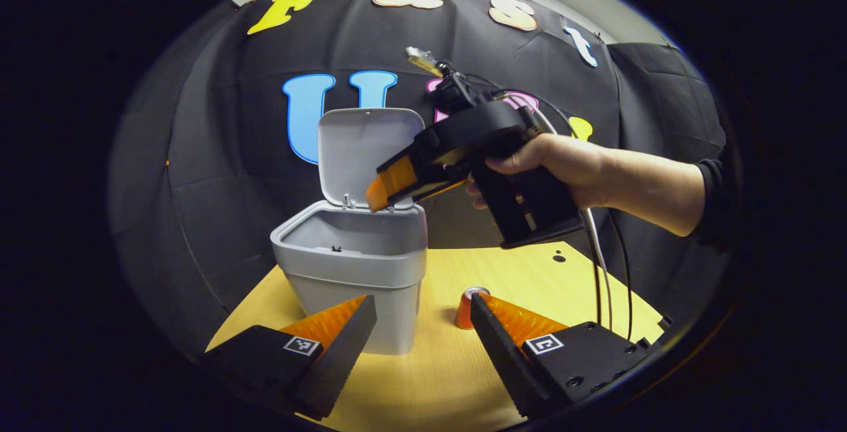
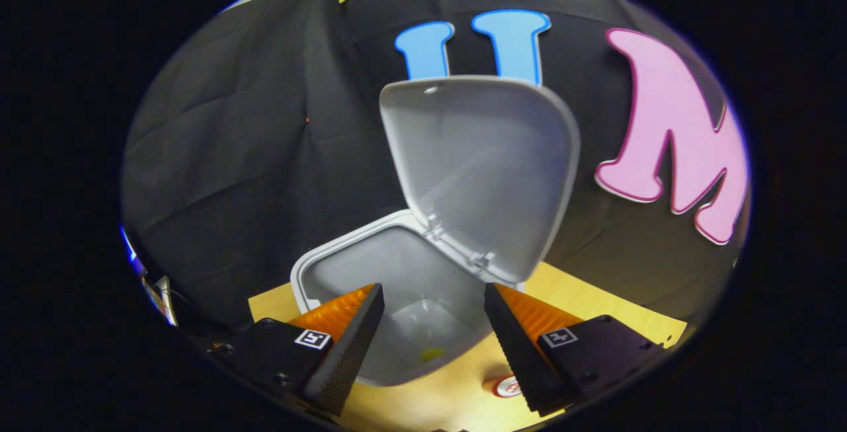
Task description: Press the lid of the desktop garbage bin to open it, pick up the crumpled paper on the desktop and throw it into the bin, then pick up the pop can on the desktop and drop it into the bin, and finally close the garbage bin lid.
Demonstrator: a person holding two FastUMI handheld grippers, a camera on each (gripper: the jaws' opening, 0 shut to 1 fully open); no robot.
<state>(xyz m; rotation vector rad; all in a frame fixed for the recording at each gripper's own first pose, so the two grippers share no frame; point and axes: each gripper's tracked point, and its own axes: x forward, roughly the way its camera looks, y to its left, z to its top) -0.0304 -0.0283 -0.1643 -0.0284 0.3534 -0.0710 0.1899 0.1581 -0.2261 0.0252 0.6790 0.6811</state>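
In the left gripper view we see the garbage bin standing on the wooden desk, toward its left edge, with the lid swung up and back on its hinge — the mouth is wide open. The left tongs hang low in front of it, spread apart and gripping nothing; their left finger crosses the bin's front wall. Just right of the bin, between those fingers, the pop can stands upright on the desk, partly hidden behind the right finger. Above the can, the right tongs are carried by a hand and tilt down over the bin's right rim; from here we cannot tell how far their fingers are parted.

In the right gripper view we look down into the bin — something small and yellowish lies on its floor. The raised lid leans away to the right. The right tongs are released, empty, fingers apart over the opening. The can's top peeps out near the right finger.
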